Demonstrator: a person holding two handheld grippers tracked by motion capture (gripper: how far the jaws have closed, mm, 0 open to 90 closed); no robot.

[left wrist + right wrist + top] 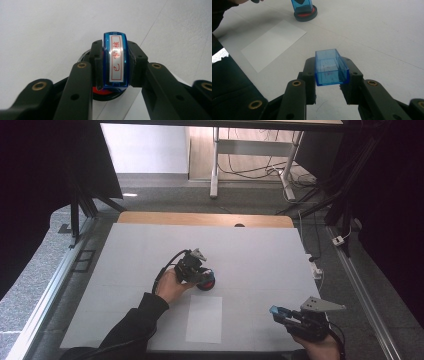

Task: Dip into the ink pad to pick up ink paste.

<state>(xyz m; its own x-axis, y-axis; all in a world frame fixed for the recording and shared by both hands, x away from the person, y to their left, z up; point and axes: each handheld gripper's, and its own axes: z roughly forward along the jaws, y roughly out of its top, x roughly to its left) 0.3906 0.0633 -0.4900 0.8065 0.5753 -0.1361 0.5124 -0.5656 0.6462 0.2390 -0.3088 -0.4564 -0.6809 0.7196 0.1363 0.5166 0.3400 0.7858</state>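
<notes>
Now inking the stamp, mid-counter.
Left hand-held gripper [199, 271], clamped on the blue plastic stamp [116, 60], should probably press straight into the round red ink pad [305, 14]; right hand-held gripper [278, 313] clamps its clear blue cap [330, 67] near the counter's [260, 250] front right corner.

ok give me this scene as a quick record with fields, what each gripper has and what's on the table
left gripper: shut on the blue stamp, pressing it down onto the red ink pad
stamp label: white strip with red characters on top
right gripper: shut on the clear blue cap, open side facing away
ink pad: round, dark rim, red inside, on the table just beyond the paper
white paper: flat on the table, blank, between the two hands
</notes>
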